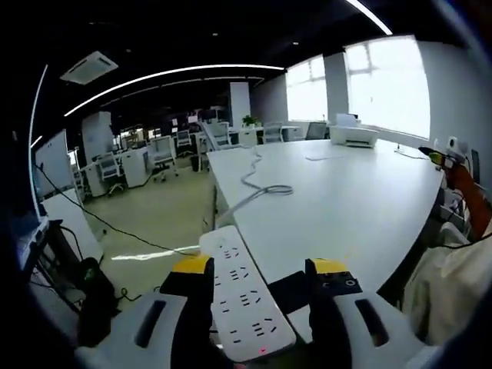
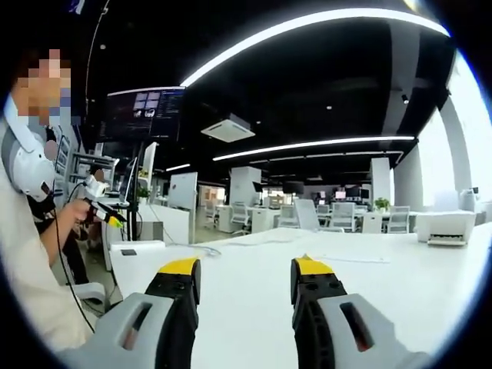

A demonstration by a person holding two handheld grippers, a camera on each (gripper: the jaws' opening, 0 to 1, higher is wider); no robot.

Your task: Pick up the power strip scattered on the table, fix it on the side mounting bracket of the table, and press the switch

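Observation:
A white power strip (image 1: 240,296) lies lengthwise at the near left edge of the white table (image 1: 354,207). It sits between the jaws of my left gripper (image 1: 261,267), close against the left jaw, with a dark gap toward the right jaw. The jaws stand wide apart, so the gripper is open. A small red light glows at the strip's near end (image 1: 262,350). Its white cable (image 1: 265,189) snakes away across the tabletop. My right gripper (image 2: 244,269) is open over the bare white table (image 2: 246,254), nothing between its yellow-tipped fingers (image 2: 180,267).
A person (image 2: 27,231) stands at the left in the right gripper view, holding a device. A sleeve (image 1: 450,284) shows beside the table's right edge. A white printer (image 1: 354,135) sits at the table's far end. Office chairs and desks (image 1: 161,154) stand beyond.

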